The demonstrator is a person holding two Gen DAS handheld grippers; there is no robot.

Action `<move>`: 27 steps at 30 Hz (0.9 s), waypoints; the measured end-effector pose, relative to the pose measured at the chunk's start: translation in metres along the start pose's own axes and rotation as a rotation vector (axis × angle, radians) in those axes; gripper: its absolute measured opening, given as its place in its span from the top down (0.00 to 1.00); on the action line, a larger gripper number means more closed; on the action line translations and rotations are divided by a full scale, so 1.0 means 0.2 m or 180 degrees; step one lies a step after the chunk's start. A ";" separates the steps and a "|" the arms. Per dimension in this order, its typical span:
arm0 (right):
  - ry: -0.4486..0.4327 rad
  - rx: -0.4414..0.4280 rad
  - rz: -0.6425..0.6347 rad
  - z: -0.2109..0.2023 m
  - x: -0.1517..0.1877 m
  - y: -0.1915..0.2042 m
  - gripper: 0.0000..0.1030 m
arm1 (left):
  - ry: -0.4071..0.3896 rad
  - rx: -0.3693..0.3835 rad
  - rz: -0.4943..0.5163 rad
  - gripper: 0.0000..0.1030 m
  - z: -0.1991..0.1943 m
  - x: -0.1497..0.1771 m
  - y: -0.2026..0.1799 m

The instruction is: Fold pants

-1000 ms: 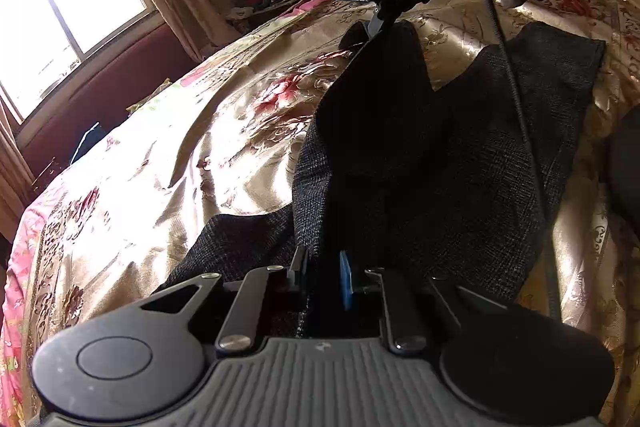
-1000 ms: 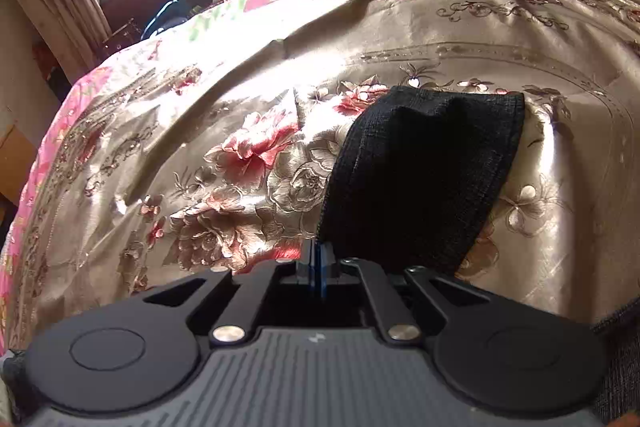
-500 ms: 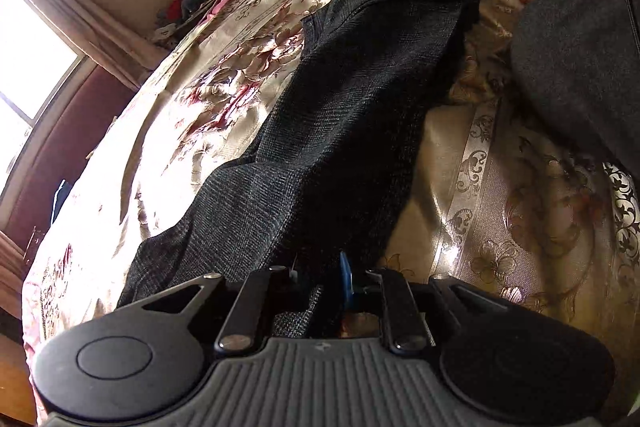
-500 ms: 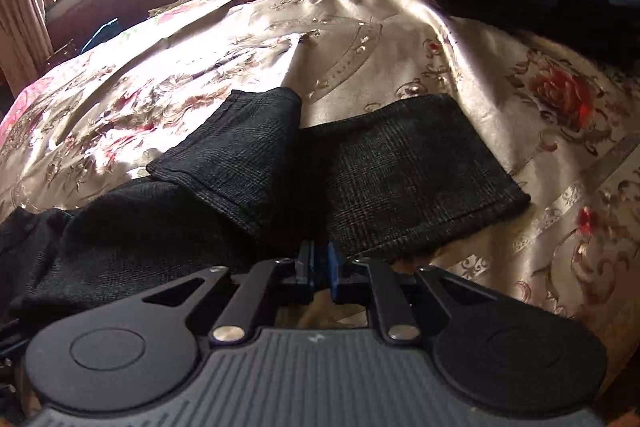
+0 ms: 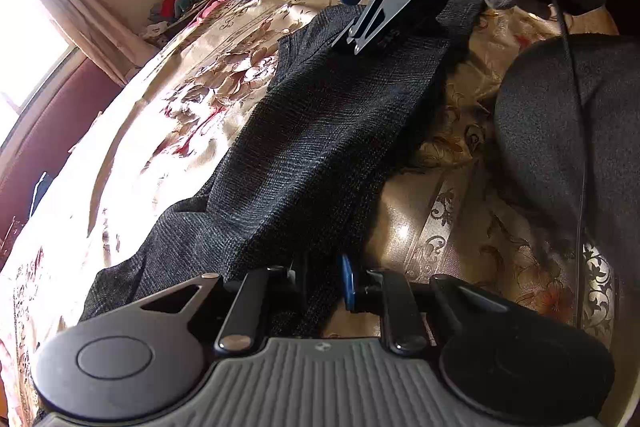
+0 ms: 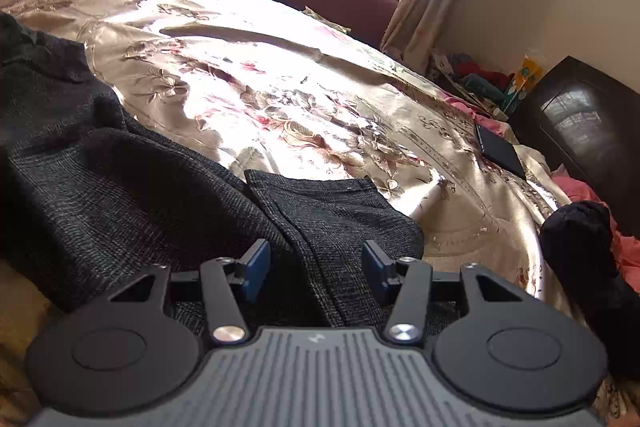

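Observation:
Dark grey pants lie folded lengthwise on the golden floral bedspread. My left gripper is shut on the near end of the fabric, which runs up between its fingers. At the far end my right gripper hovers over the leg cuffs, held by a person's hand. In the right wrist view the right gripper has its jaws opening, blue pads well apart. The pants lie flat under and between them, not pinched.
A flat black device lies on the bedspread near a dark headboard. A dark bundle of clothing sits at the right. A person's knee and a cable rest by the pants.
The right gripper carried a leg across onto the other, rolled over, sank and opened, letting the cuff go. The left gripper shifted along with its end, still shut.

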State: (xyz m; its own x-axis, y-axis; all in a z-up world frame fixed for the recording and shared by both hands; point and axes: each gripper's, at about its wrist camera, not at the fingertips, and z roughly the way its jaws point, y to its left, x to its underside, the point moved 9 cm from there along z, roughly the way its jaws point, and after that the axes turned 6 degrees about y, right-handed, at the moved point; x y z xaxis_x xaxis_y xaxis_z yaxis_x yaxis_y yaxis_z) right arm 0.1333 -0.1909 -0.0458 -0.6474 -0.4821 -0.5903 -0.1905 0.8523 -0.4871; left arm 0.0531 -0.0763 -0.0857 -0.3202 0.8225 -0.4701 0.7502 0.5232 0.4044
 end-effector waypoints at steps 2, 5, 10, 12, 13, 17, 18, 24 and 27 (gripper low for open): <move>0.0109 -0.0137 0.0267 0.05 0.00 -0.07 0.85 | 0.0009 0.0018 -0.0041 0.68 -0.01 0.01 0.01; 0.0147 -0.0359 0.1108 0.01 0.03 -0.30 0.96 | 0.0022 0.0038 -0.0101 0.67 -0.01 0.04 0.02; 0.0055 -0.0522 0.2876 -0.12 0.33 -0.79 0.98 | -0.0013 0.0037 -0.0164 0.66 0.00 0.04 0.03; 0.0162 -0.0553 0.3633 -0.09 0.59 -0.90 0.98 | -0.0044 0.0052 -0.0226 0.66 0.00 0.01 0.03; 0.0316 -0.0557 0.3787 -0.05 0.70 -0.90 0.98 | -0.0061 0.0082 -0.0258 0.66 0.00 0.00 0.02; 0.0510 -0.0794 0.4109 -0.03 0.94 -0.80 0.97 | -0.0099 0.0046 -0.0108 0.65 0.01 -0.05 -0.01; 0.0422 -0.0873 0.4183 -0.04 0.96 -0.80 0.96 | -0.0089 0.0042 -0.0071 0.65 0.01 -0.05 -0.02; 0.0090 -0.0993 0.4288 -0.01 0.90 -0.85 0.62 | -0.0027 0.0082 -0.0085 0.64 0.03 -0.07 -0.01; 0.0023 -0.1021 0.4430 0.05 0.87 -0.87 0.60 | -0.0021 0.0072 -0.0088 0.64 0.03 -0.08 -0.02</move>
State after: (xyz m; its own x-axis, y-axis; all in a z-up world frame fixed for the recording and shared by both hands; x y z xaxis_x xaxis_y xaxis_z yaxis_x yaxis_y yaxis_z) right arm 0.0623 -0.4258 -0.0702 -0.4459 0.7710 -0.4547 0.4370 0.6308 0.6412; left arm 0.0589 -0.0935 -0.0852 -0.3373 0.8062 -0.4861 0.7540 0.5405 0.3733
